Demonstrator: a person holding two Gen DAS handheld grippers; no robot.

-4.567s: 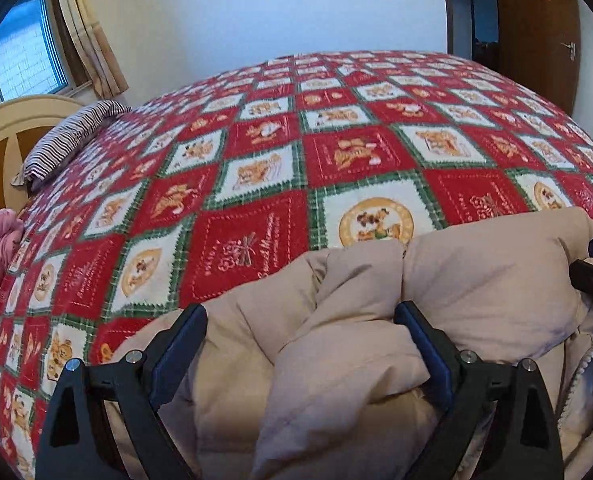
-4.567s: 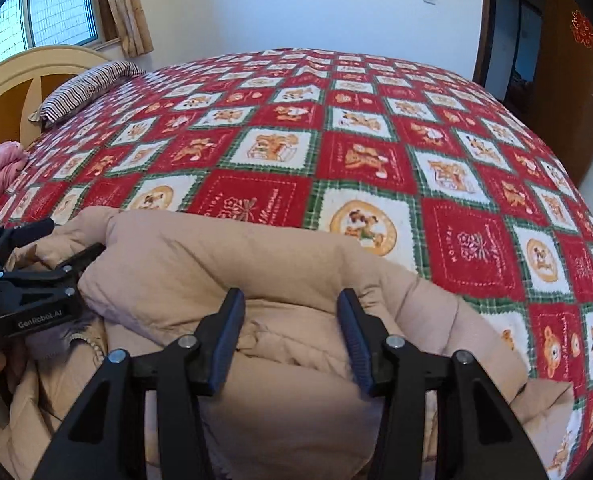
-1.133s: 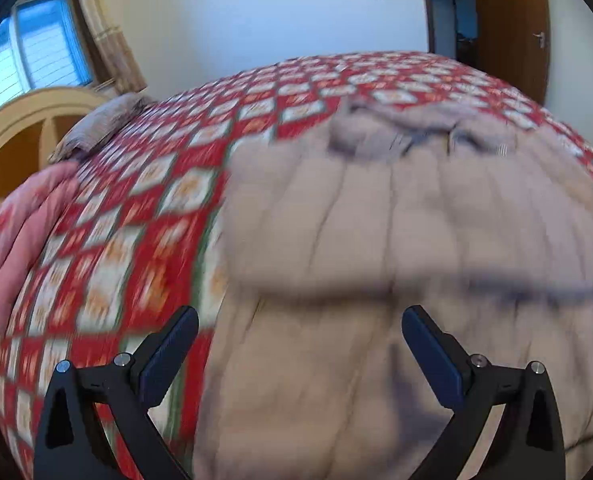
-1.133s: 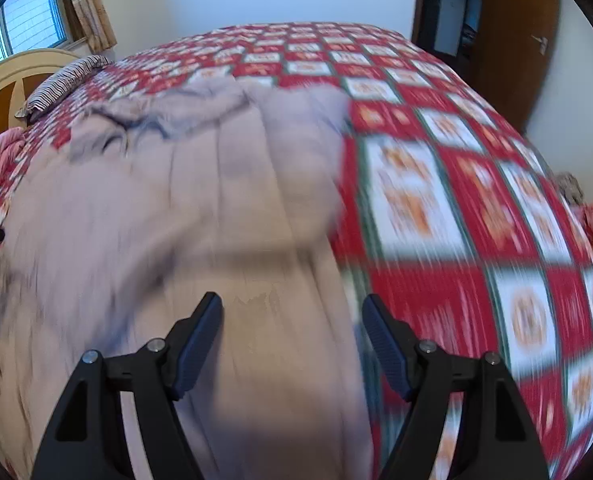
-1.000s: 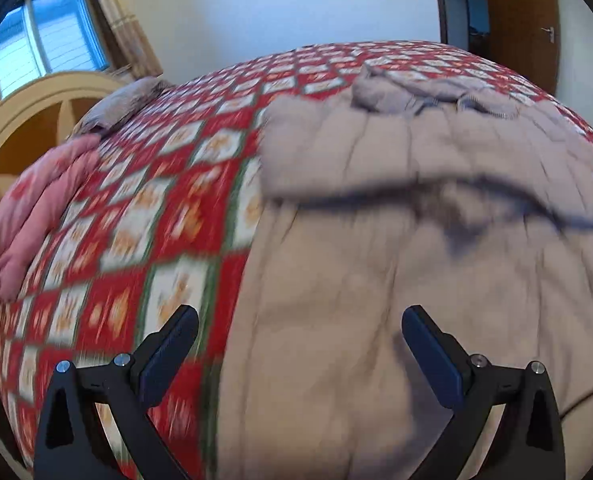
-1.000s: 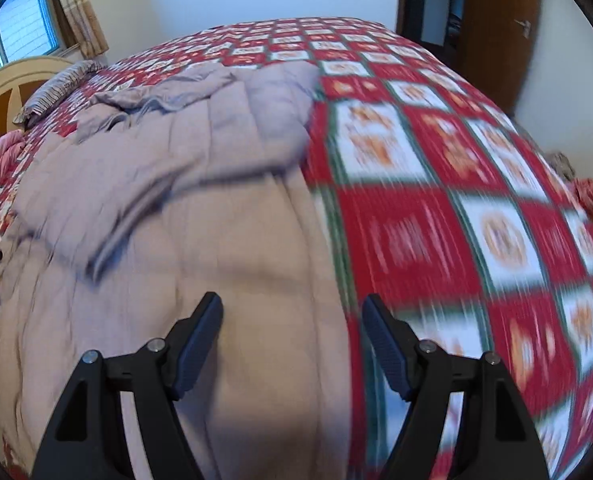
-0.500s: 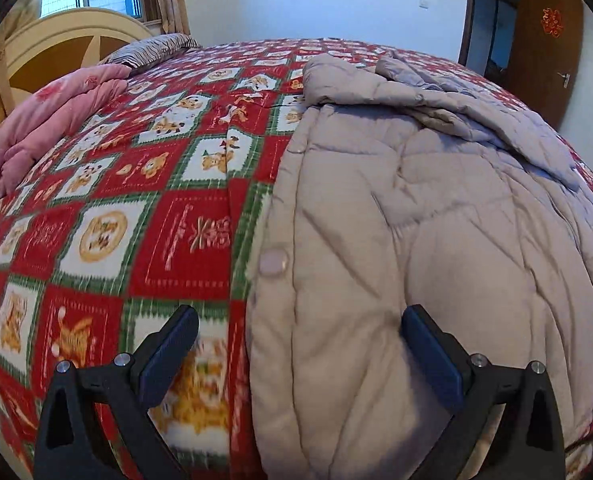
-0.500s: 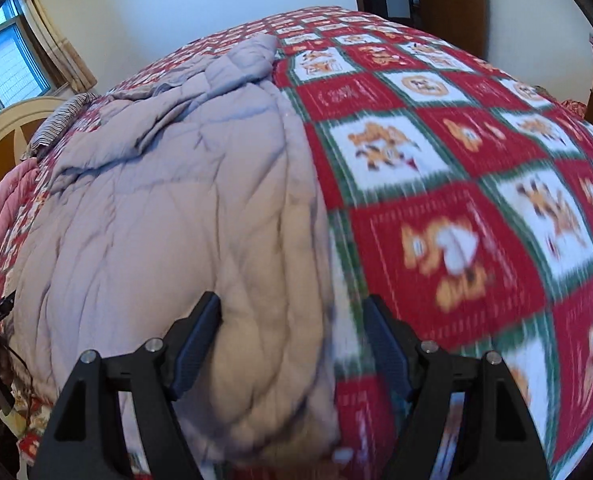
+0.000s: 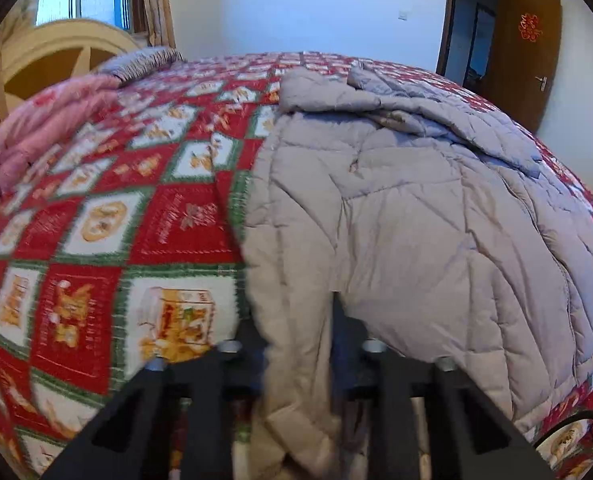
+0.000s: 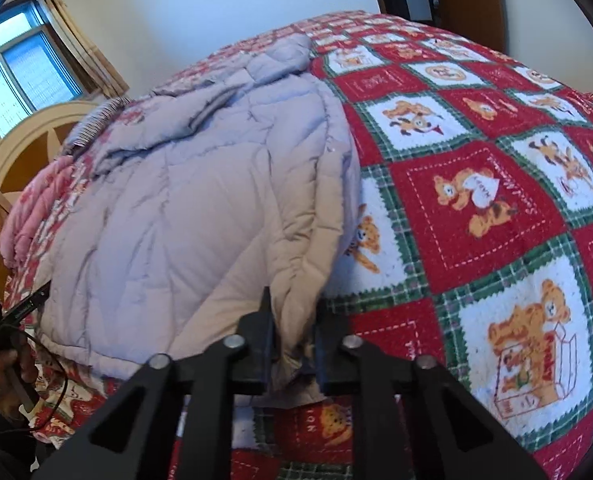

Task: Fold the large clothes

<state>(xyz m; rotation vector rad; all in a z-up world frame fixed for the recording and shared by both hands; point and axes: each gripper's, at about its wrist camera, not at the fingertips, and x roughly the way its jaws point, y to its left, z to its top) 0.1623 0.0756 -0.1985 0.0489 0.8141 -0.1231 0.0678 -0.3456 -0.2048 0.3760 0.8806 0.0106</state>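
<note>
Nearest, the left gripper (image 9: 296,344) is pinched on the near-left corner of the coat (image 9: 408,216), its jaws narrowed with a thick roll of hem bunched between them. The right gripper (image 10: 292,340) bites the near-right corner the same way, fabric wedged between its closed-down jaws. Holding both hem corners at the near edge of the bed (image 10: 496,208) likely serves to keep the bottom edge taut and square, ready to be lifted or carried toward the far end for a fold.

Beyond the grippers the padded beige coat lies spread flat along the bed, hem near, hood and a turned-over sleeve at the far end. It lies on the red-and-green checked bedspread with bear pictures; some squares carry stitched words, too small or blurred to read.

To the left, a pink blanket (image 9: 36,136) sits heaped, with a striped pillow (image 9: 144,60) farther back by the headboard (image 9: 56,60). Far right, the door (image 9: 524,76) bears a red ornament, unreadable.
</note>
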